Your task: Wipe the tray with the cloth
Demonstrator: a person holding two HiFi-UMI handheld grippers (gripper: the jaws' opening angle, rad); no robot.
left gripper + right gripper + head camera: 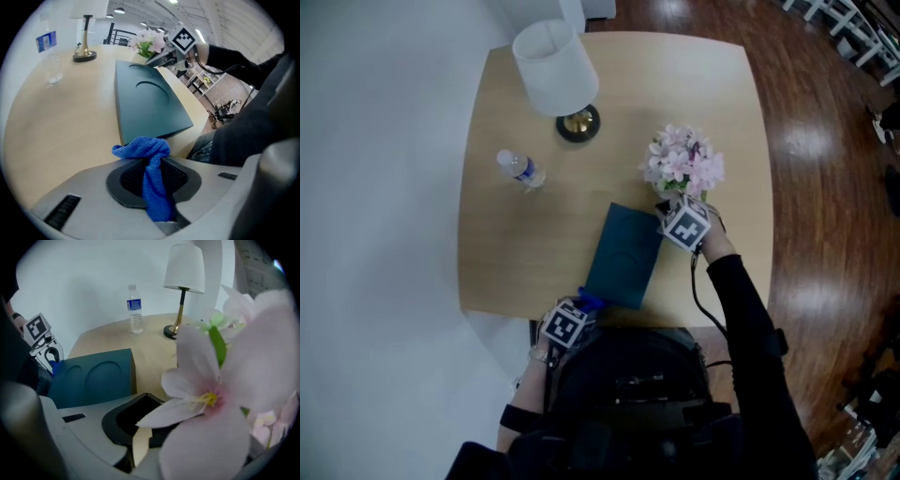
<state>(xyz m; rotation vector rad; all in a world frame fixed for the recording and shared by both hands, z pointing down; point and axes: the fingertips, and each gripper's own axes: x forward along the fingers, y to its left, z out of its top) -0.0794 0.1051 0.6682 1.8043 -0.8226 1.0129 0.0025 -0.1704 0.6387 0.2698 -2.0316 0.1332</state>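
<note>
Blue cloth (139,151) (bunched) in left claw (152,174), at tray's (145,101) edge.

A lamp (555,70), a bottle (521,171) and pink flowers (684,161) stand apart on the table (506,253), above a dark floor (825,187).

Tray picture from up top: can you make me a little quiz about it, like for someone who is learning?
1. True or false: the left tool is pinching the blue cloth.
2. What is right beside the right tool? A a cup; B pink flowers; C a book.
3. Fill in: the dark tray lies on the ____.
Key: 1 true; 2 B; 3 table.
</note>
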